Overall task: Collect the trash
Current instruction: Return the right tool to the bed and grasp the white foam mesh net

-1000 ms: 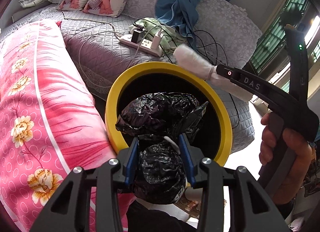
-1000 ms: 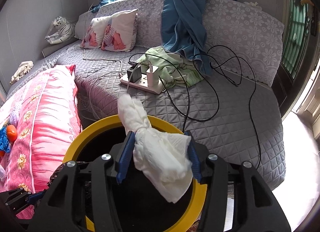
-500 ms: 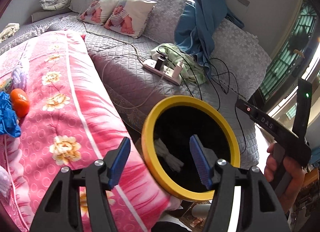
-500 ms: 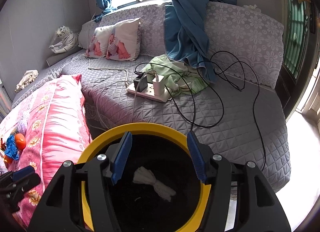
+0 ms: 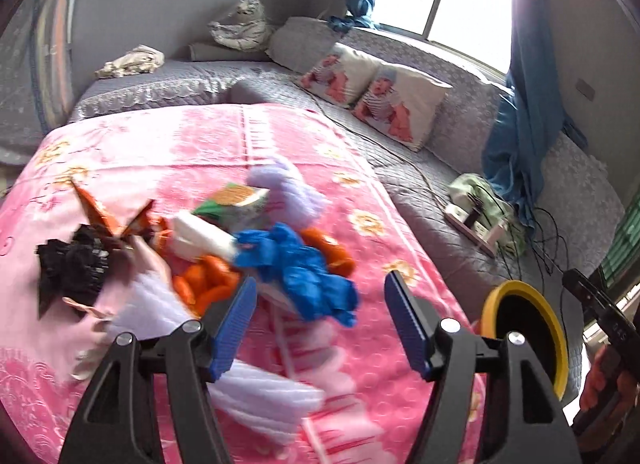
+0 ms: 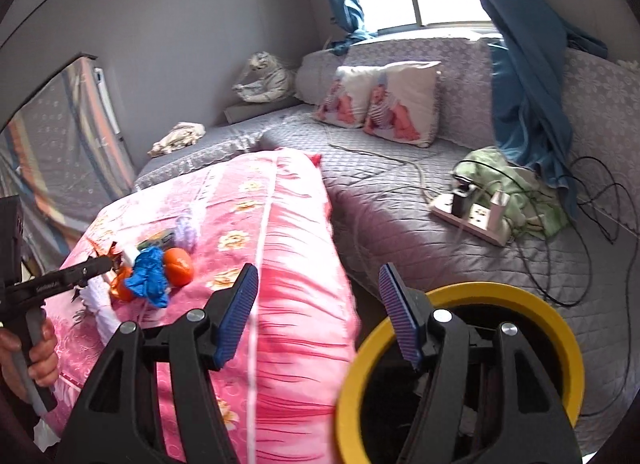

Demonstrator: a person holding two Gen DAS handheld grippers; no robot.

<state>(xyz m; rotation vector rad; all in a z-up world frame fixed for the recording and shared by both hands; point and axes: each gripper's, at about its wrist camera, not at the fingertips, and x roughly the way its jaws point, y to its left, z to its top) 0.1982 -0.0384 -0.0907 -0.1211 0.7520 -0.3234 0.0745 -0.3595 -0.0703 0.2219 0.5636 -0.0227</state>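
Left gripper (image 5: pixel 320 324): jaws opening, empty — hovering over blurred trash pile (image 5: pixel 224 248).
Right gripper (image 6: pixel 318 310): jaws opening, empty.
Yellow bin (image 6: pixel 460 376): mouth facing upward.

Two picture pillows (image 6: pixel 380 103) on the sofa, one yellow-rimmed bin (image 6: pixel 460 364), one power strip (image 6: pixel 472 219), one blue crumpled bag (image 5: pixel 296 268), one stuffed tiger (image 6: pixel 264 77).

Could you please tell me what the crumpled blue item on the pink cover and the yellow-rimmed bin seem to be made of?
Crumpled blue item: probably thin plastic film or a disposable glove; bunched, soft folds, though blurred. Yellow-rimmed bin: likely moulded plastic; smooth, even-coloured rim.
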